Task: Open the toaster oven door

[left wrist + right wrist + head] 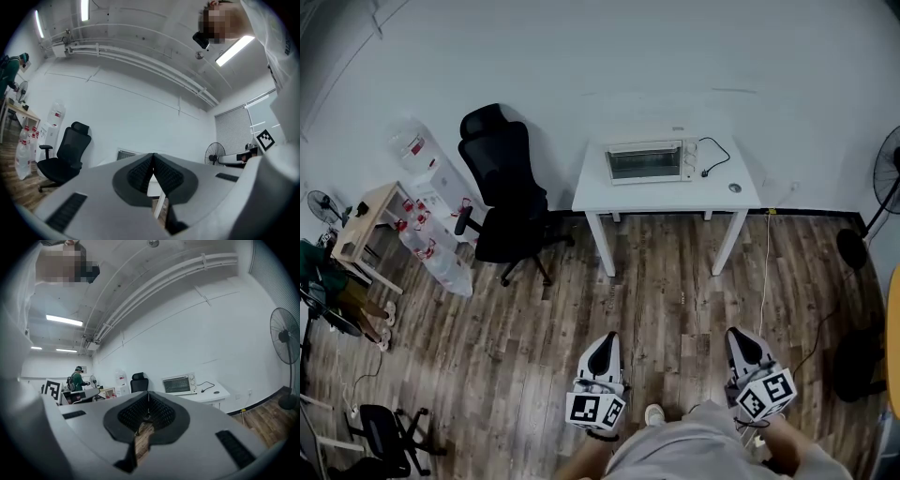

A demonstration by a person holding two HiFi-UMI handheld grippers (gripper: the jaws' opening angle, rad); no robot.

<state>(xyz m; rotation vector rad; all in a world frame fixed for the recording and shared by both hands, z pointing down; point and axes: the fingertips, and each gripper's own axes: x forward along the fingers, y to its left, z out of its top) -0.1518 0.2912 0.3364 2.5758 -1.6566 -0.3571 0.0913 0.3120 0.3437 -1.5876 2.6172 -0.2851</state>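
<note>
A white wall [581, 56] is seen across the top of the head view, above a floor [534, 319] of dark wood planks. Against the wall a white table [652, 197] is set at 1 o'clock and a black office chair [502, 178] at 11. A wooden side table [366, 220] is placed at 9 and a standing fan [886, 164] at 3. Strip lights [234, 49] are mounted on the ceiling, and a window is covered by blinds [232, 133].

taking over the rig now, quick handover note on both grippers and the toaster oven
Left gripper: shut, empty.
Right gripper: shut, empty.
Silver toaster oven sits on the white table by the far wall, door closed.
Both grippers are over the wood plank floor, apart from that table.
Done: nothing yet.
Left: approach and open the door.
</note>
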